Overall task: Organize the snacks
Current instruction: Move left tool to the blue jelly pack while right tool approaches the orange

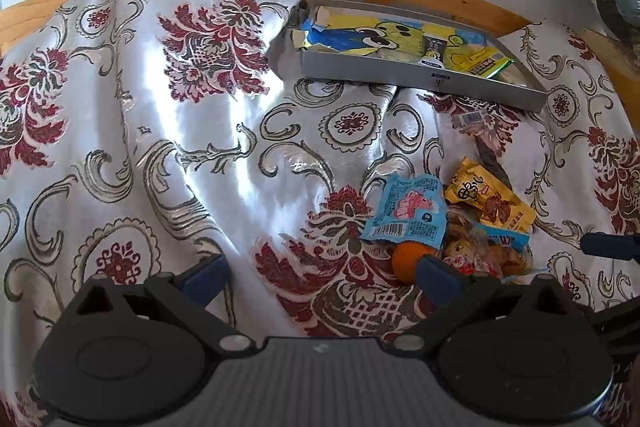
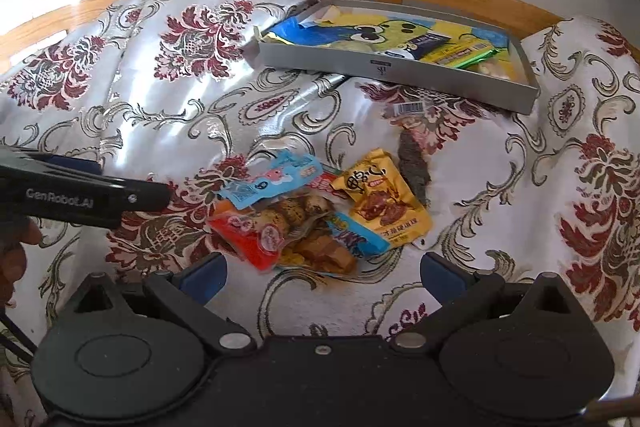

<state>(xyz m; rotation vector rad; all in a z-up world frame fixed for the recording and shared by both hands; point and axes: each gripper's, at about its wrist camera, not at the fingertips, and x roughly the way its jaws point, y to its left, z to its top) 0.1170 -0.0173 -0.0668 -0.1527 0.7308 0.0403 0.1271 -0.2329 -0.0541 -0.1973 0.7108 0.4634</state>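
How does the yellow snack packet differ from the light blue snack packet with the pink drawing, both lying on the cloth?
The yellow packet shows brown food pictures; the light blue packet shows a pink cartoon figure. The yellow packet lies at the right of the pile, nearer the grey box; the light blue packet lies at the left. Both are sealed, rest on the flowered cloth, and are outside the box.

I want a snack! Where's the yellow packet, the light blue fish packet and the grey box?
Yellow packet (image 2: 384, 203), right wrist view, middle of its front.
Blue fish packet (image 1: 408, 213), left wrist view, on the pink fish picture.
Grey box (image 2: 384, 65), right wrist view, on its near wall.
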